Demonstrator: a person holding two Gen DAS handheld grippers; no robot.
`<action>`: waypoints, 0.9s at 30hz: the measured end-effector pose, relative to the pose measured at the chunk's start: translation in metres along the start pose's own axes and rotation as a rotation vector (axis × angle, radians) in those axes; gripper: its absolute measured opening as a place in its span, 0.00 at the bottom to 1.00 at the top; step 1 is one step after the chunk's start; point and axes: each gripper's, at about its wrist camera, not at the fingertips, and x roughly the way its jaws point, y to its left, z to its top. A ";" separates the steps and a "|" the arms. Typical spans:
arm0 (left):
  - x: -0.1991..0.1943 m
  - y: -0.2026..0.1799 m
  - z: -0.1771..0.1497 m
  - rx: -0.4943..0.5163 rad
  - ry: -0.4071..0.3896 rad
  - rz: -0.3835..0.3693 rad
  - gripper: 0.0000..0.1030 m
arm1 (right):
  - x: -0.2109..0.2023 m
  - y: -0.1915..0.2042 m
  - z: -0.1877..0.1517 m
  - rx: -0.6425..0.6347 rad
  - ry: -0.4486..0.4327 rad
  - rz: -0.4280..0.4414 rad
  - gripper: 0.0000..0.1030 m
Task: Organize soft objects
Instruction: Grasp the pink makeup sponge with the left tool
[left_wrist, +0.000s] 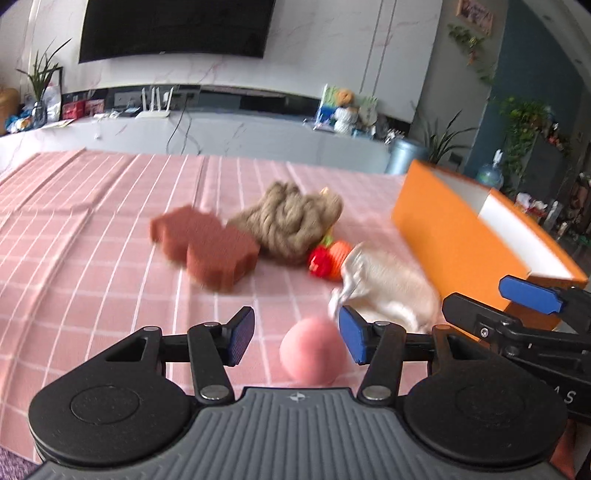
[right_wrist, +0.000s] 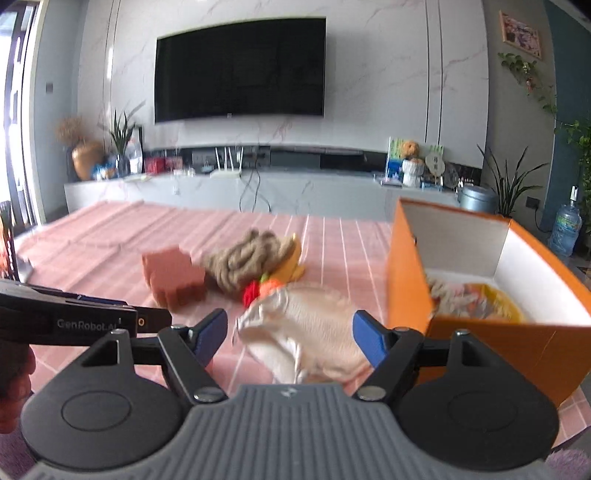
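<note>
My left gripper (left_wrist: 297, 334) is open above a pink soft ball (left_wrist: 312, 354) that lies on the pink checked tablecloth (left_wrist: 92, 258). My right gripper (right_wrist: 290, 336) is open over a cream cloth pouch (right_wrist: 310, 332), seen also in the left wrist view (left_wrist: 388, 291). Beyond lie a brown sponge block (left_wrist: 205, 249), a coil of tan rope (left_wrist: 291, 221) and a red and orange knitted toy (left_wrist: 328, 258). An open orange box (right_wrist: 476, 291) at the right holds several soft items (right_wrist: 469, 299).
The right gripper's body (left_wrist: 524, 325) shows at the right of the left wrist view, next to the orange box (left_wrist: 454, 236). The left gripper's body (right_wrist: 74, 321) shows at the left of the right wrist view. A TV unit stands beyond the table.
</note>
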 end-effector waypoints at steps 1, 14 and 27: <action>0.002 0.002 -0.001 -0.004 0.007 0.004 0.60 | 0.003 0.001 -0.003 -0.010 0.010 -0.002 0.69; 0.022 0.002 -0.038 0.014 0.041 -0.014 0.62 | 0.034 0.005 -0.018 -0.089 0.066 -0.042 0.61; 0.035 0.004 -0.040 -0.044 0.105 -0.099 0.54 | 0.049 -0.005 -0.020 -0.047 0.074 -0.048 0.53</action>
